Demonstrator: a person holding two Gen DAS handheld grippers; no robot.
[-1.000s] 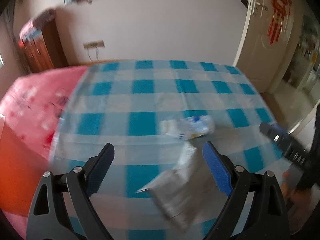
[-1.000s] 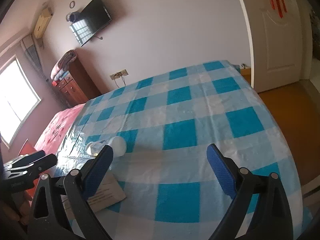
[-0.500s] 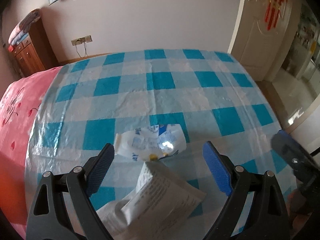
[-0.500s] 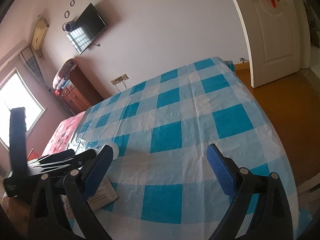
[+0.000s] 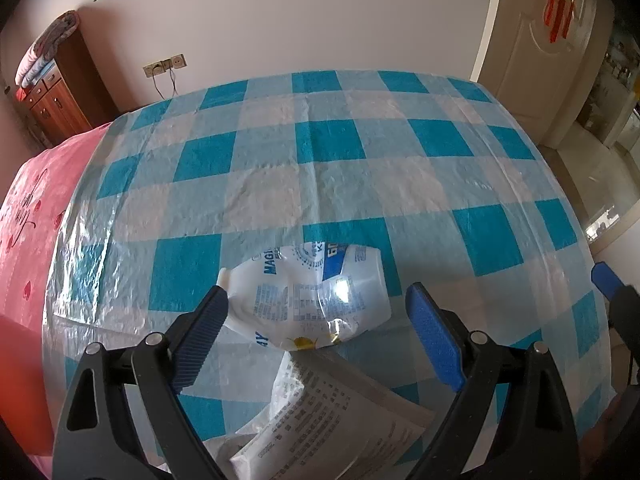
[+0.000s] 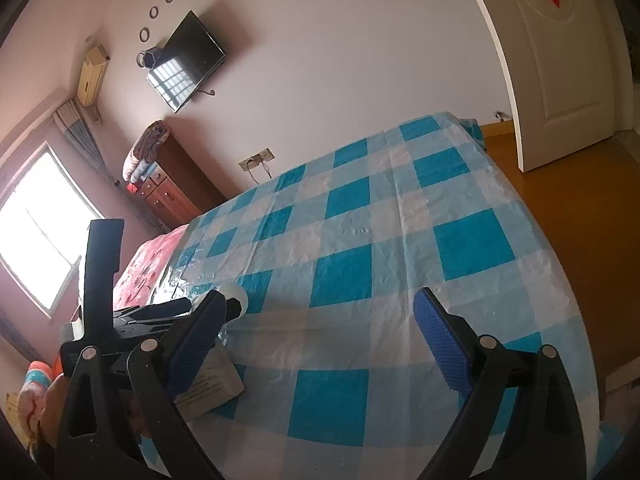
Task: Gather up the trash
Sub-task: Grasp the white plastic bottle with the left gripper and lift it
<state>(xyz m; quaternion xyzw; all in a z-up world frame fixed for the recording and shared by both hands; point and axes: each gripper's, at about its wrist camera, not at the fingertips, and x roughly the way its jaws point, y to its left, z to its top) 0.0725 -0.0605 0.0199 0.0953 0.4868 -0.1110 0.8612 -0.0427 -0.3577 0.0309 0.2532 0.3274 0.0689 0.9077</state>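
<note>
Holding my left gripper (image 5: 316,332) over the bed w/ jaws wide apart, nothing pinched. Pouch (image 5: 308,292), crumpled white plastic w/ blue print, lies on the checked sheet (image 5: 340,140) between the pads, not touching either as far as I can tell. Leaflet (image 5: 332,420) sits just below it, overlapping the pouch edge. My right gripper (image 6: 320,340) is also spread open, empty, over bare sheet; left gripper shows at its left side.
</note>
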